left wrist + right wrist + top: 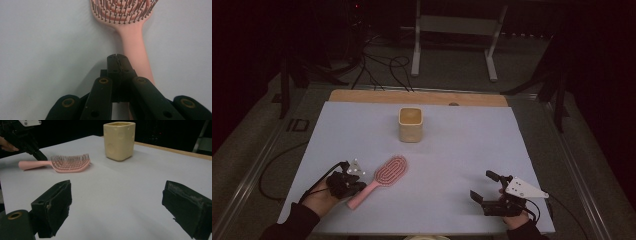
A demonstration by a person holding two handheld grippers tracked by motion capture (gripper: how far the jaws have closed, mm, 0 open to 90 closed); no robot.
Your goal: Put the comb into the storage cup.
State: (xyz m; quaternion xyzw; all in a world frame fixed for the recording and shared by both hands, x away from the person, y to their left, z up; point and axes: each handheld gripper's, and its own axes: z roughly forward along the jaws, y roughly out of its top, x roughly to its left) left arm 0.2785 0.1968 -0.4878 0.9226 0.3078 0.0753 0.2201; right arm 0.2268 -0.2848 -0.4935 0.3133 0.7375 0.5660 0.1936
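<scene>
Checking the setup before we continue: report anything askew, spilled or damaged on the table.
Nothing spilled or broken. The pink hairbrush lies bristles up, diagonal on the white mat. The cream cup stands upright. The left tongs are shut beside the brush handle, gripping nothing. The right tongs' pads look frayed.

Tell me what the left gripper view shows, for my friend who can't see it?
The left gripper, its two black jaws shut together with nothing between them, sits just beside the handle of a pink hairbrush lying on a pale table cover. The brush's bristles point up at the top of the picture.
</scene>
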